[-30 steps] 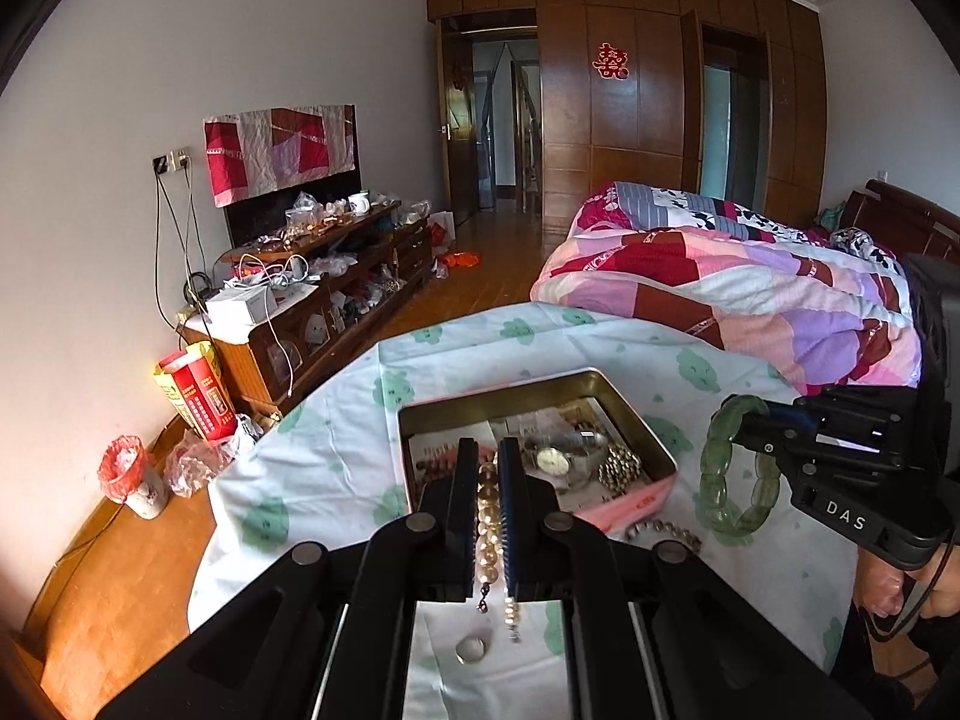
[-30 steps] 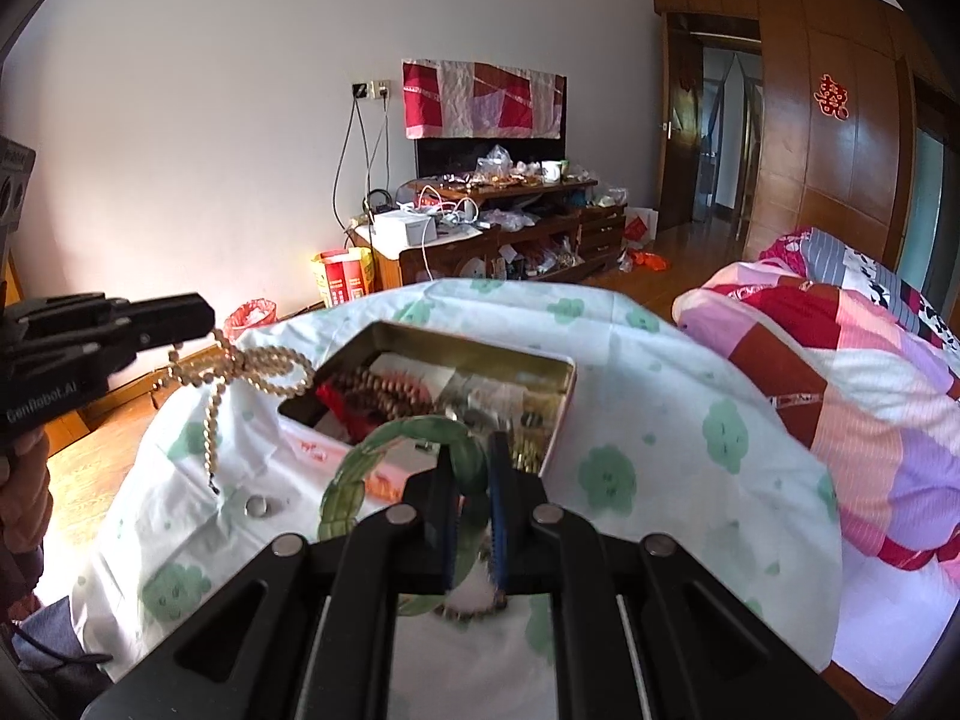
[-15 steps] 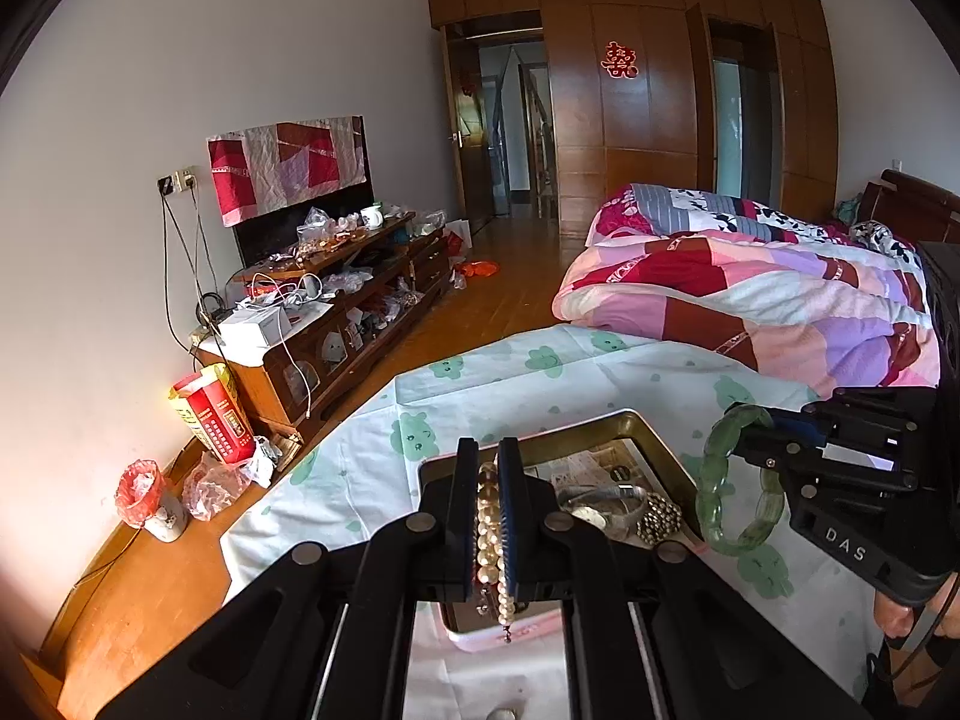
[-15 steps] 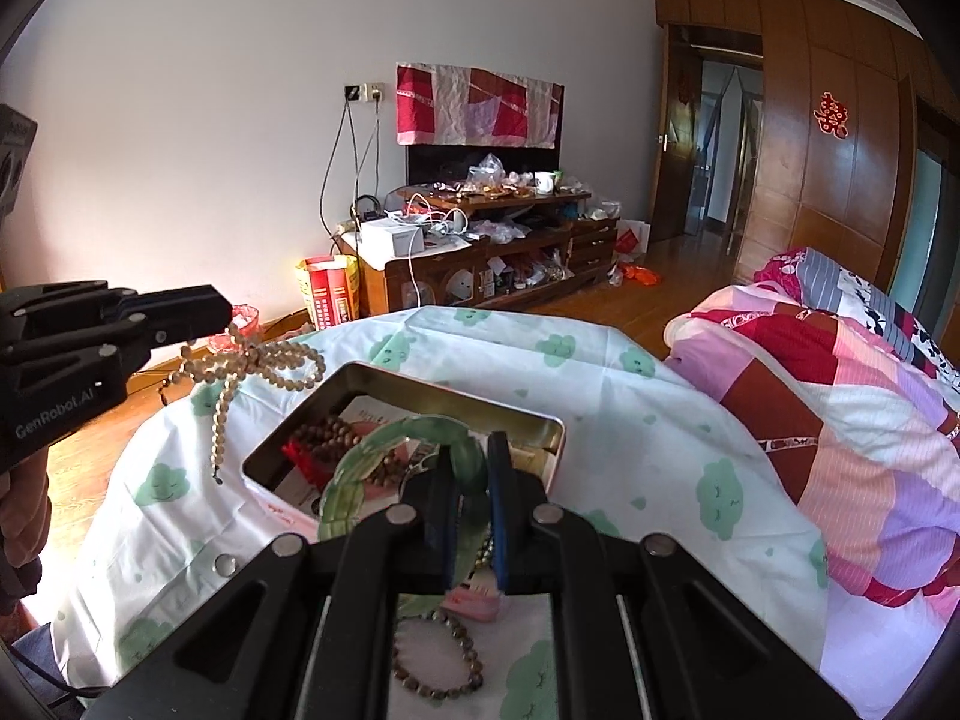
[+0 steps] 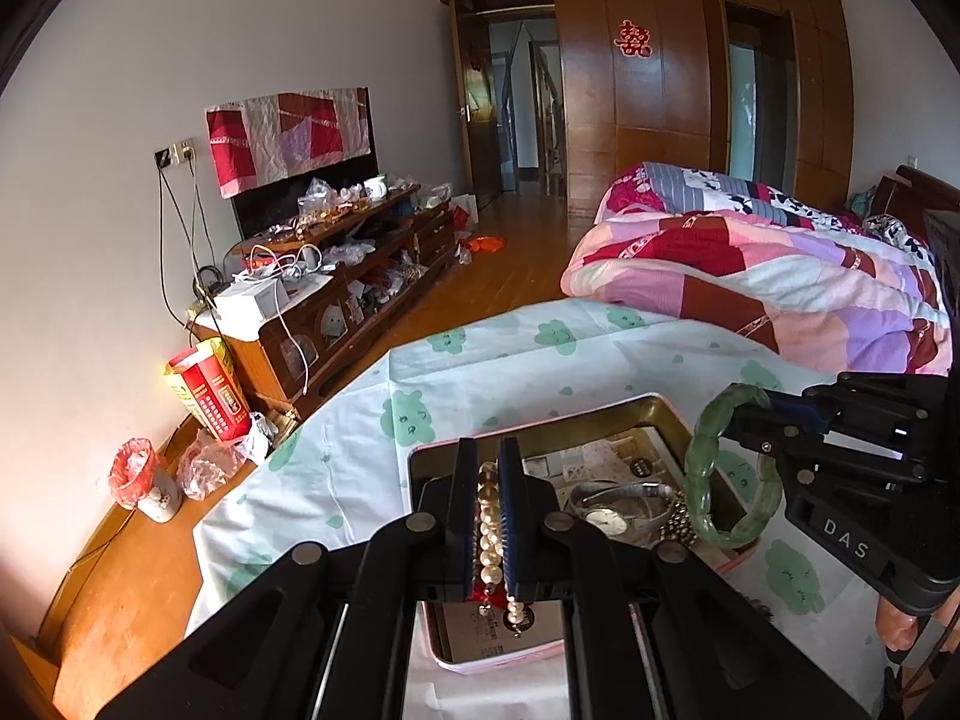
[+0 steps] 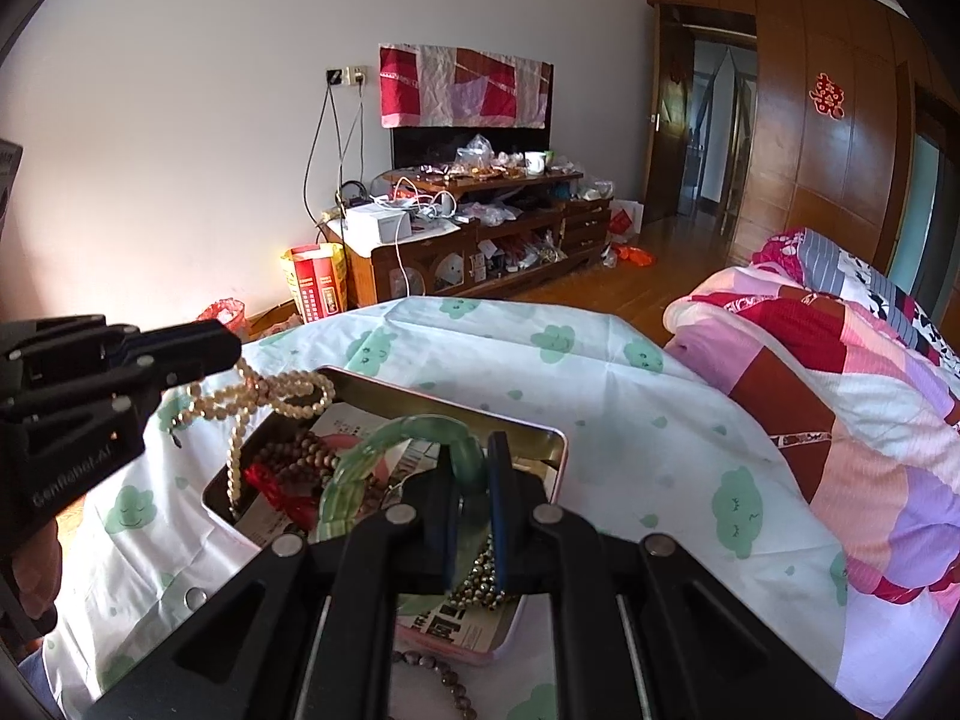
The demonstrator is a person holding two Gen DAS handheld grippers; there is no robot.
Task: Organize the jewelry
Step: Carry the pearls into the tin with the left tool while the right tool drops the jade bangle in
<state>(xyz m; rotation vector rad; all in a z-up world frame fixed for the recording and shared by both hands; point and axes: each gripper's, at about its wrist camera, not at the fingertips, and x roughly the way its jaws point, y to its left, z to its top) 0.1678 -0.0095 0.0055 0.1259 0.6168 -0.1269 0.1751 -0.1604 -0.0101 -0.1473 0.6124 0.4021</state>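
An open metal tin lies on the cloud-print cloth and holds a watch, wooden beads and other jewelry. My left gripper is shut on a pearl necklace and holds it above the tin's near left part; the necklace also shows in the right wrist view. My right gripper is shut on a green jade bracelet and holds it over the tin's right side.
A dark bead bracelet lies on the cloth just in front of the tin. A bed with a patchwork quilt is right beyond the table. A cluttered TV cabinet stands along the left wall.
Both grippers have moved forward over the tin with their jewelry. The pearl necklace and green bracelet now hang above the tin's inside. Both grips are unchanged.
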